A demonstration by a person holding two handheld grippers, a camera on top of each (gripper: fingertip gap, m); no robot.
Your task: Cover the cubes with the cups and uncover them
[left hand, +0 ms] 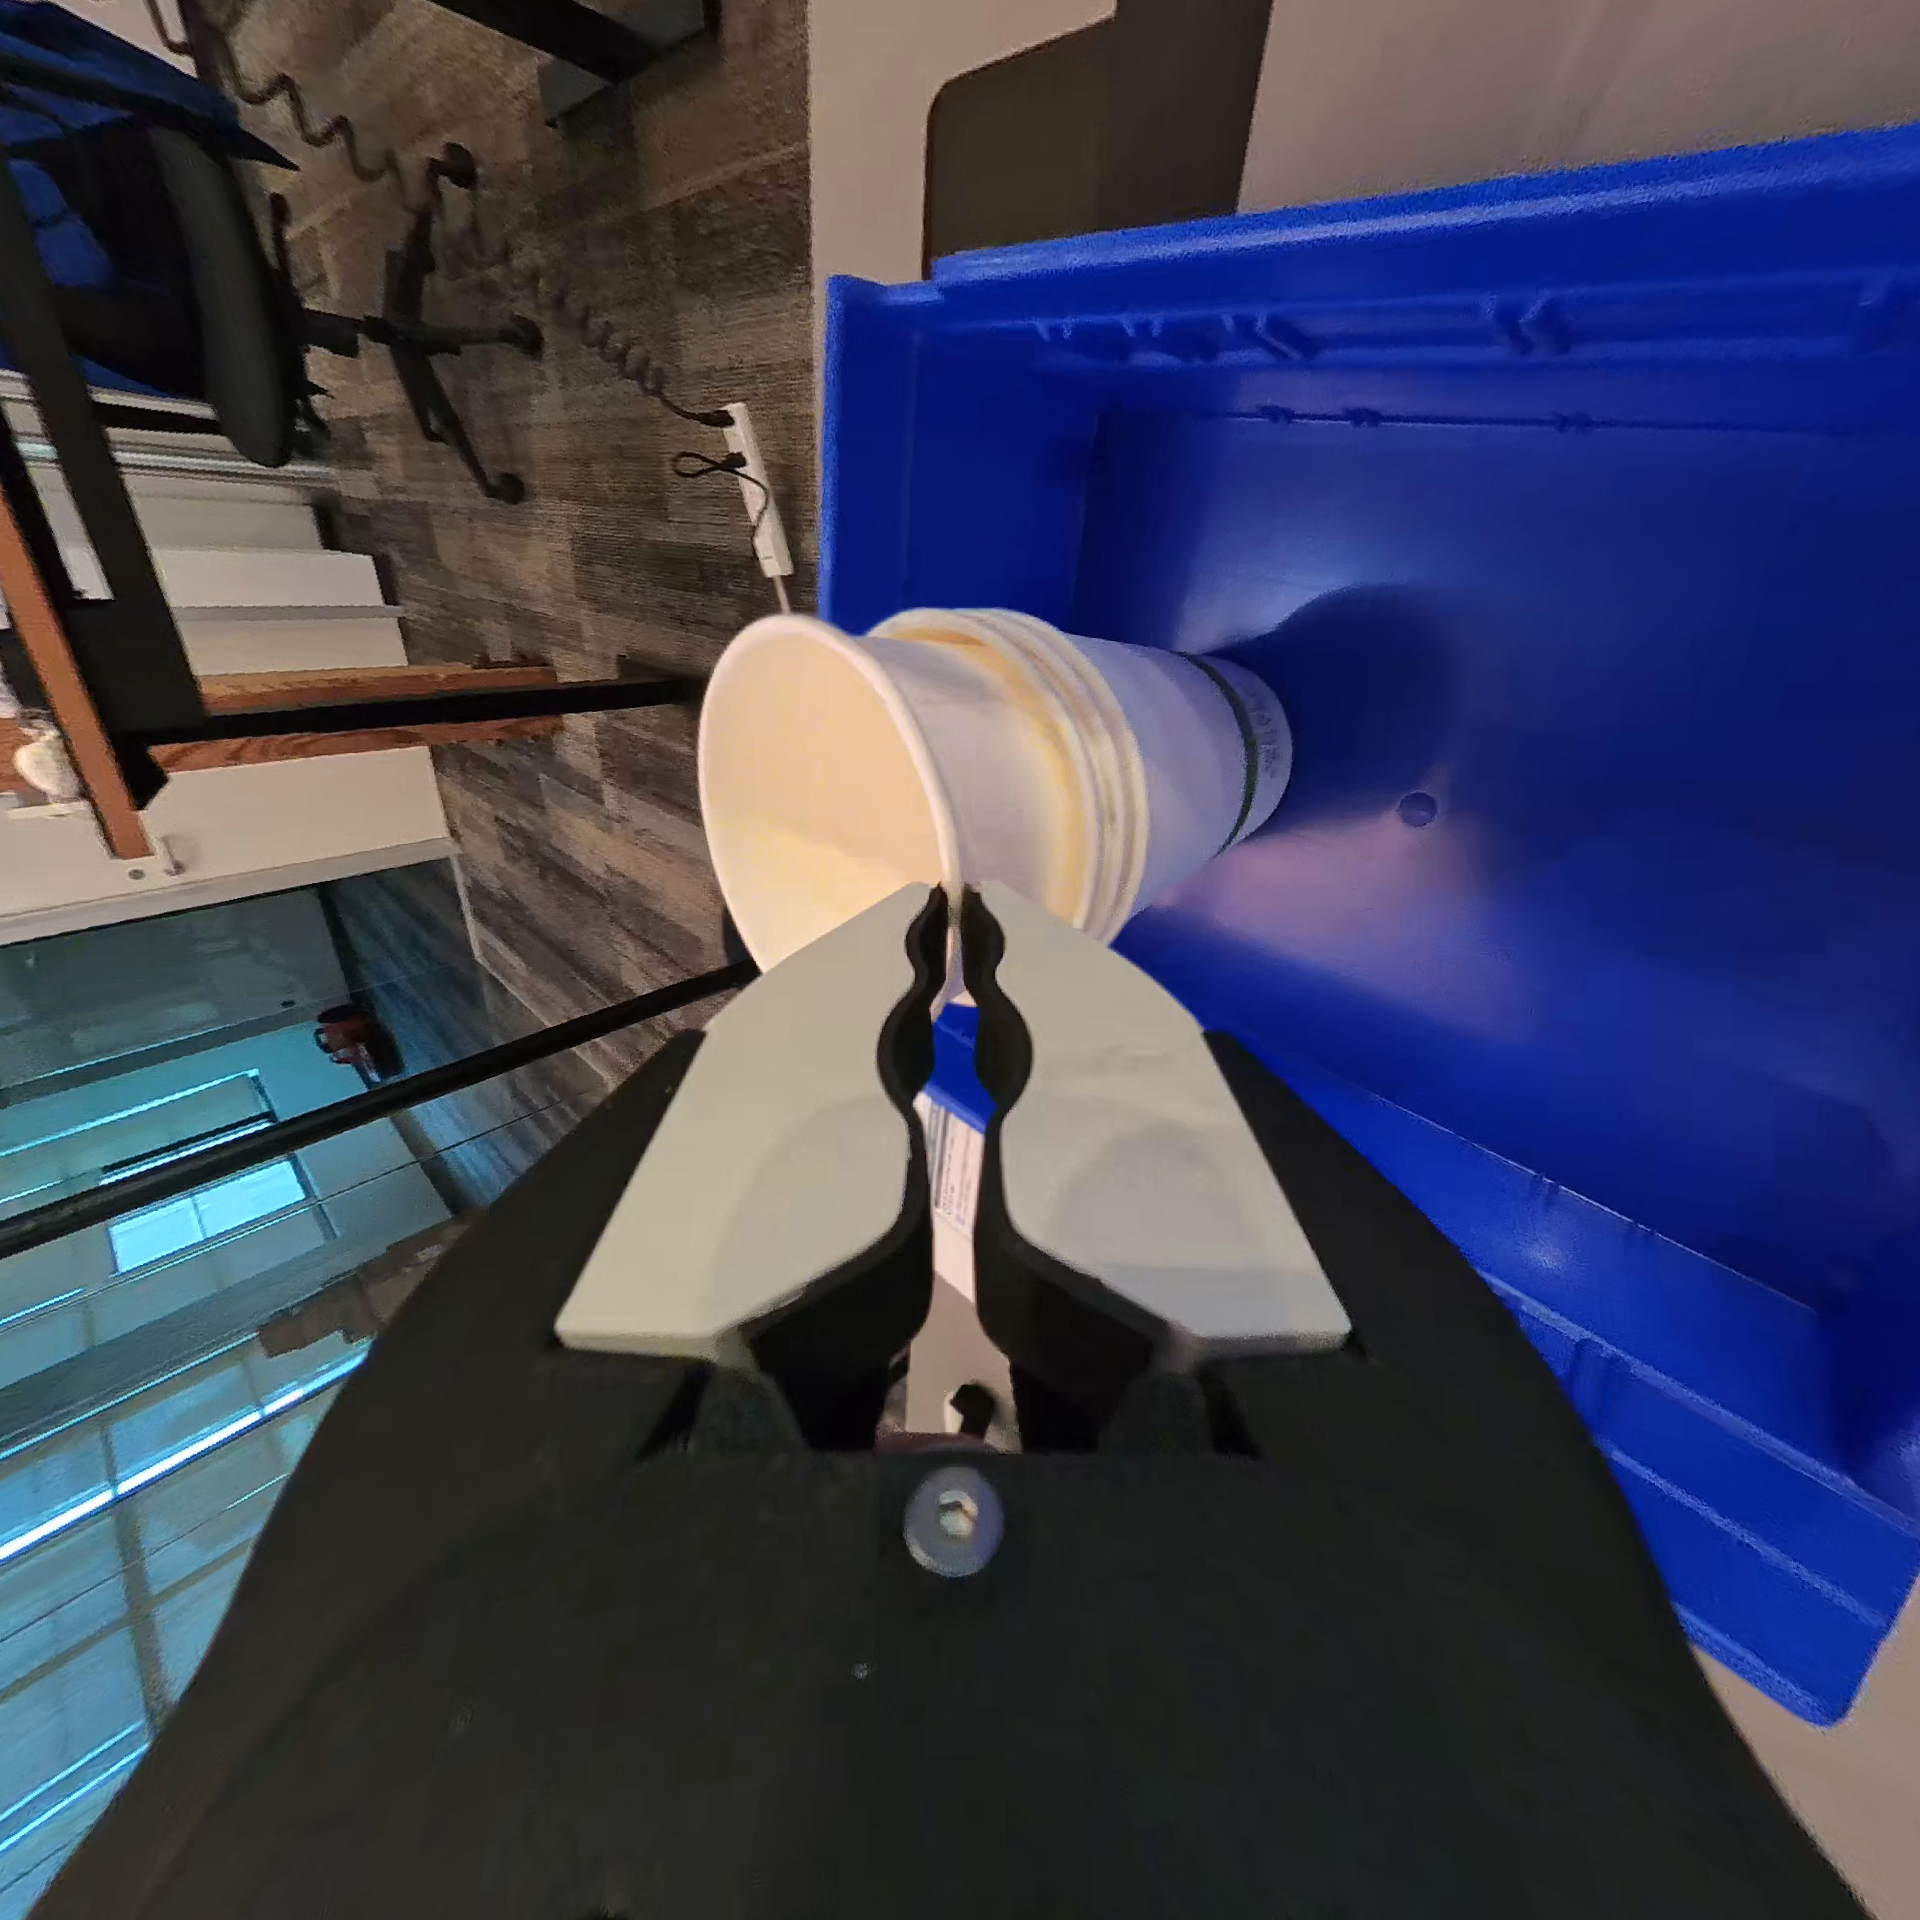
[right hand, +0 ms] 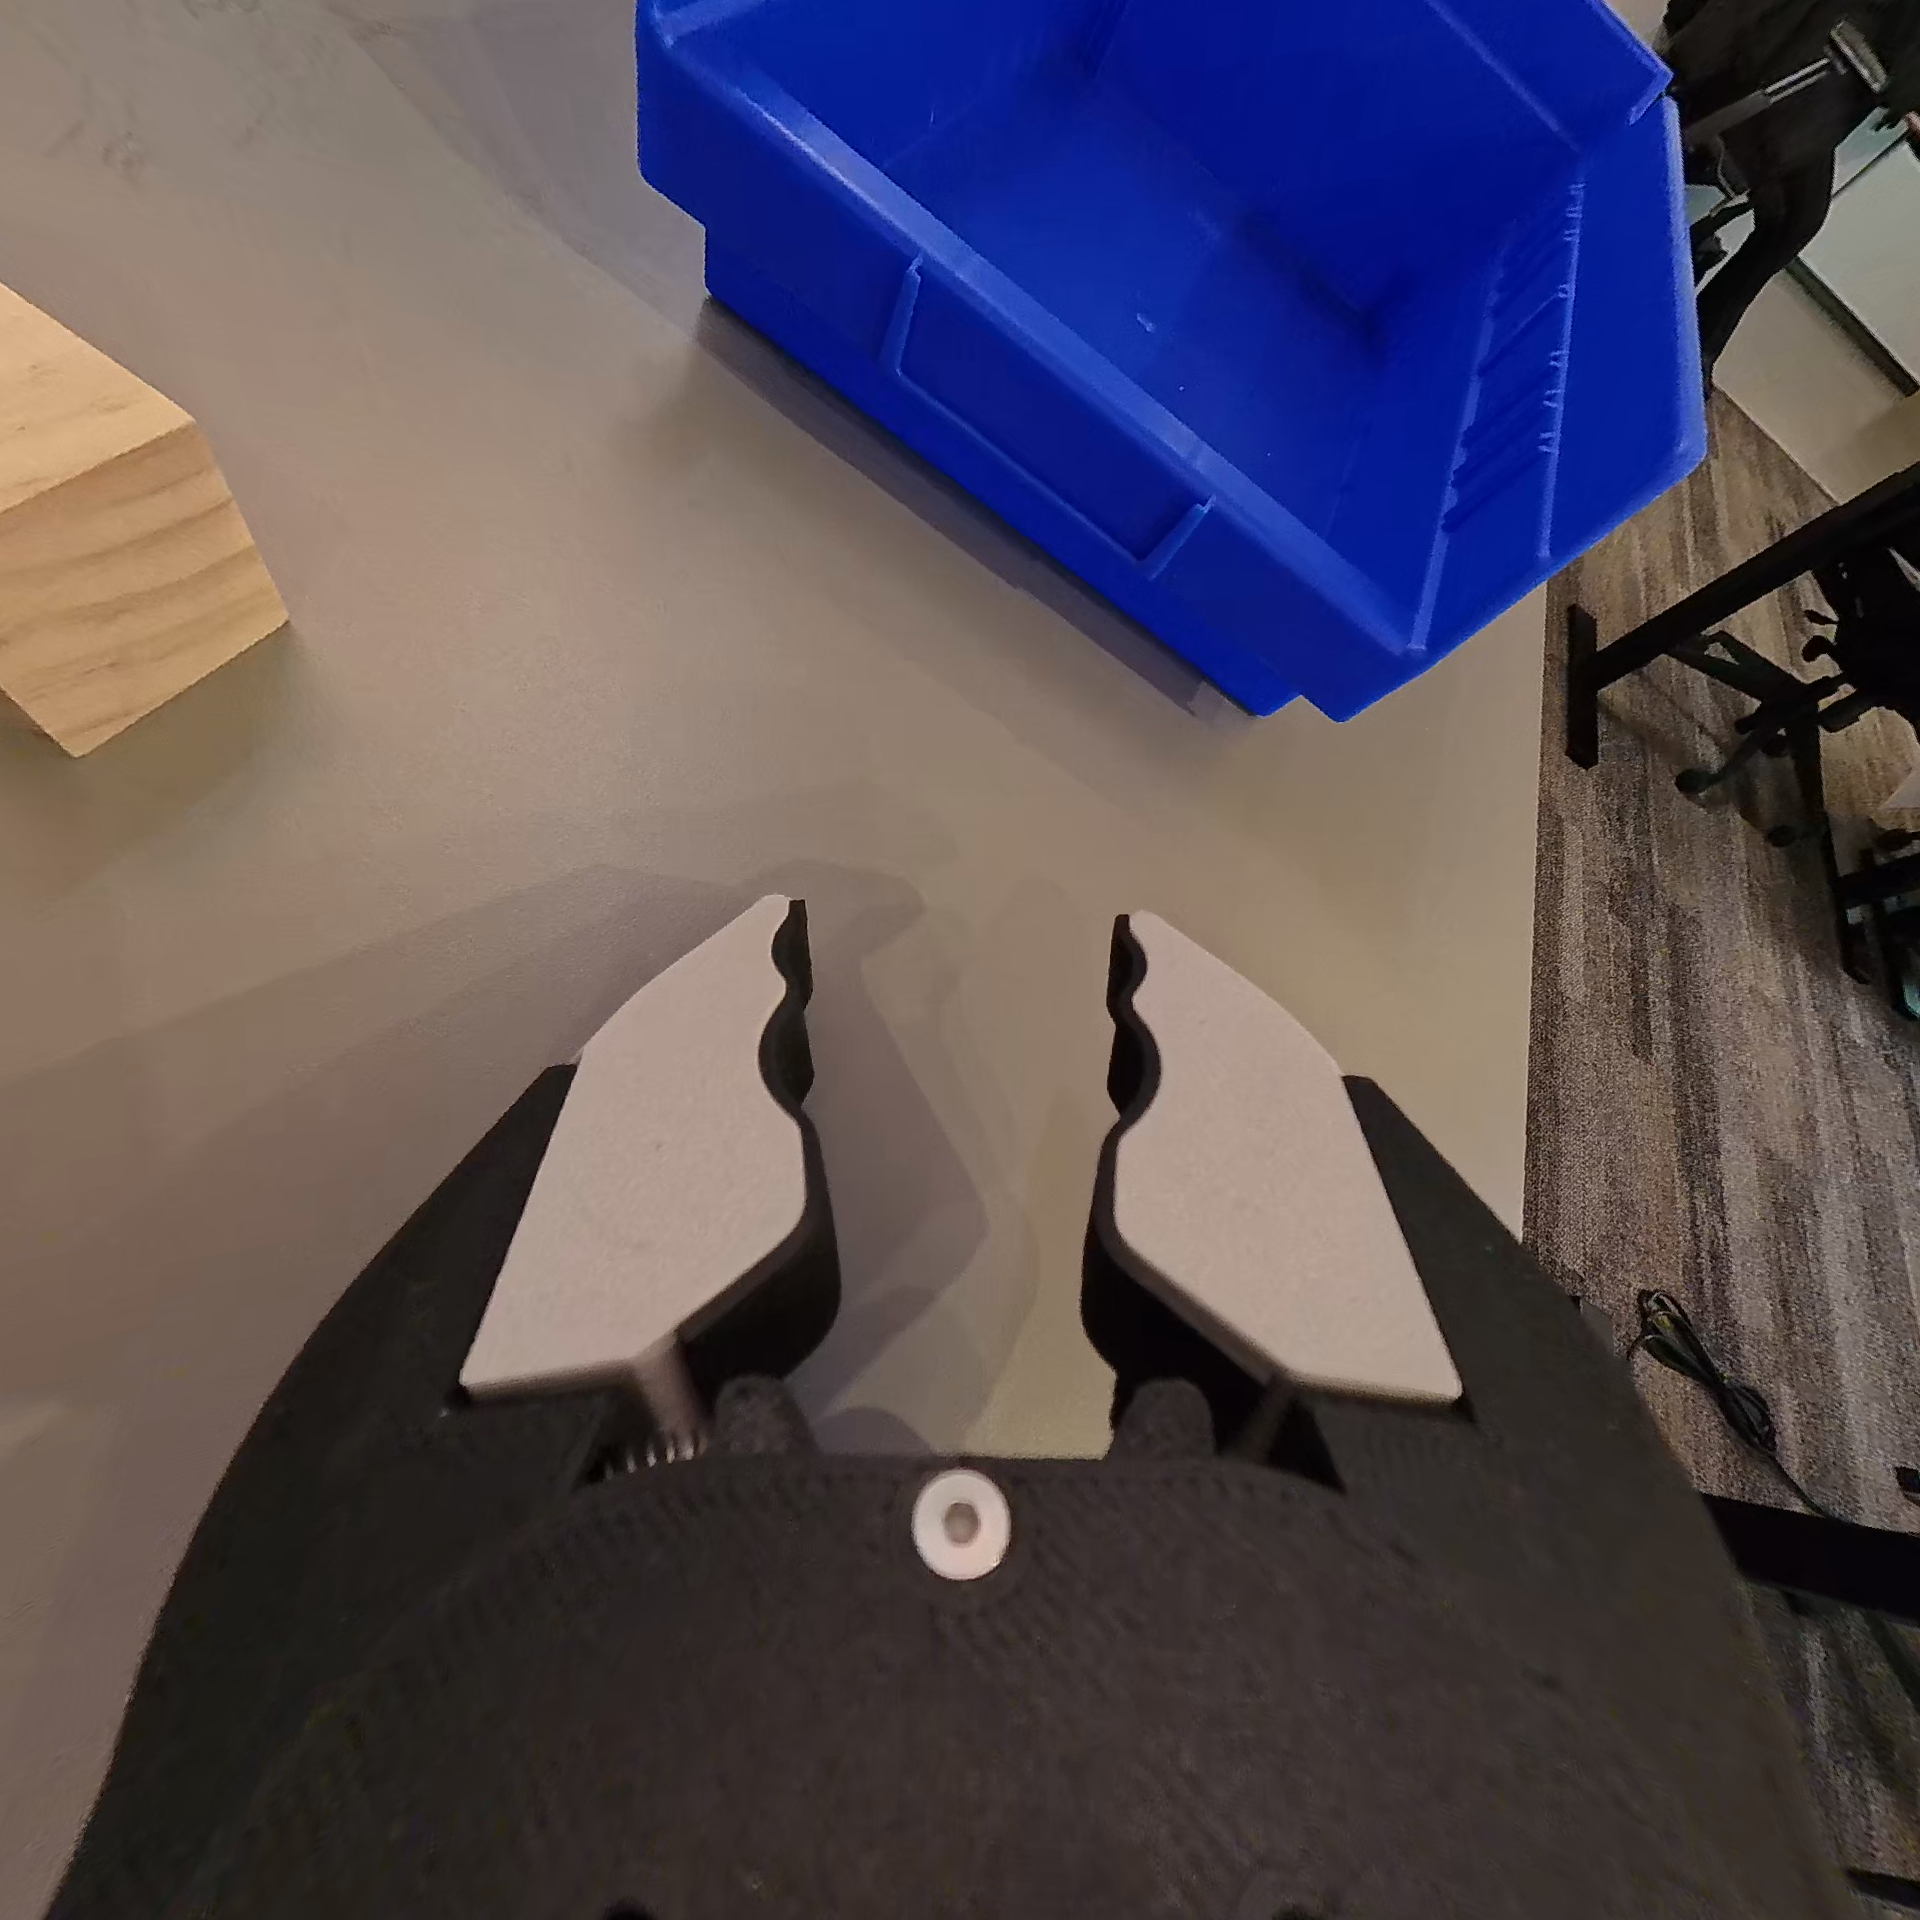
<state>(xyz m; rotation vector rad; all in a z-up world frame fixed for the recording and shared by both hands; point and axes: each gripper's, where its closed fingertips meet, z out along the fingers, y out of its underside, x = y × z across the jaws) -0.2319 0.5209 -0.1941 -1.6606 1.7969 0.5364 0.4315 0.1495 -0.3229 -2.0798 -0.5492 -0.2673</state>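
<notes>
Over blue bin (left hand: 1455,582) | left tongs (left hand: 954,904) pinch paper cup (left hand: 831,769) rim | right tongs (right hand: 961,925) wide, empty

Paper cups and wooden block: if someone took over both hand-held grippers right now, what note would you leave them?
Left hand-held gripper: shut on the rim of the outermost white paper cup, drawing it from the nested cup stack in the blue plastic bin.
Right hand-held gripper: open, empty, above the grey table.
Pale wooden cube: uncovered on the table.
Done: nothing covered in view. Left: cover, then uncover.
</notes>
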